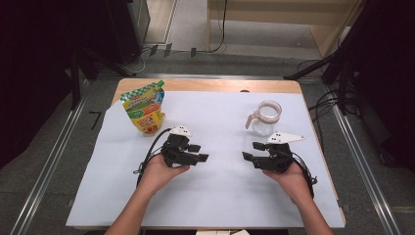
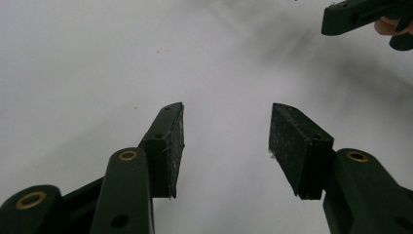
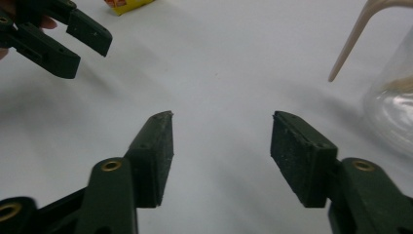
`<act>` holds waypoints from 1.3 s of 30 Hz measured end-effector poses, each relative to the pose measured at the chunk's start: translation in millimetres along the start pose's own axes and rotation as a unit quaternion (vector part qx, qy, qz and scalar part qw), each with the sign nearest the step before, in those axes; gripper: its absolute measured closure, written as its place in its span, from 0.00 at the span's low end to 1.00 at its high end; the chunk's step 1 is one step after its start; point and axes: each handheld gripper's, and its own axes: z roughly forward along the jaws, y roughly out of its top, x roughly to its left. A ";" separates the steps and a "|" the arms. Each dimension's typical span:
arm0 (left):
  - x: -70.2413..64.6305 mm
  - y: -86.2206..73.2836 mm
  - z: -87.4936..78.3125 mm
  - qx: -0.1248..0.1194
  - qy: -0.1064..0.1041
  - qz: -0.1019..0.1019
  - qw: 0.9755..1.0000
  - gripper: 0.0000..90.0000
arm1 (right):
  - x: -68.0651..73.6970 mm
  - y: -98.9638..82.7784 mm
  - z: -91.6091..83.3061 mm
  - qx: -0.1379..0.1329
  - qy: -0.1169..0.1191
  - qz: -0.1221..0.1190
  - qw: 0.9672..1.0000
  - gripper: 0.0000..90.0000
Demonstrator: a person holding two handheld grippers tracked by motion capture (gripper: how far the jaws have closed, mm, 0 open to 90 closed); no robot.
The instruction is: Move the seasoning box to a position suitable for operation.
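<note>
Matte black left claw [image 2: 226,141] gapes over smooth white sheet [image 2: 97,73].

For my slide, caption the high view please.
Two hand-held grippers, left and right, open above a white sheet, snack pouch and glass pitcher beyond.

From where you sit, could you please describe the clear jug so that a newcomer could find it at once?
Start at the white sheet covering the wooden table and look to its far right part, just beyond the right gripper. There stands the glass jug, see-through with a pale rim and handle, unlike the colourful pouch at far left.
</note>
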 end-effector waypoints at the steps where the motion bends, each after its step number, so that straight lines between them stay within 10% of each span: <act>1: 0.0 0.0 0.0 0.000 0.000 0.000 1.000 0.53 | -0.1 0.6 -0.6 0.002 0.001 0.007 1.000 0.49; 9: 2.8 3.4 -13.7 -0.009 -0.004 -0.002 1.000 0.50 | -0.4 2.0 -4.3 0.001 0.017 0.004 1.000 0.33; 12: 1.3 6.4 -20.5 -0.022 -0.032 -0.025 0.999 0.48 | 2.0 0.9 -2.9 0.006 0.012 -0.013 1.000 0.36; 31: 4.7 4.9 -29.6 -0.039 -0.038 -0.032 0.998 0.44 | -2.8 1.4 -9.2 0.003 -0.004 0.021 1.000 0.50; 39: 6.7 3.9 -30.7 -0.036 -0.026 -0.025 0.999 0.44 | -8.7 5.1 -21.4 -0.023 -0.035 0.001 0.999 0.49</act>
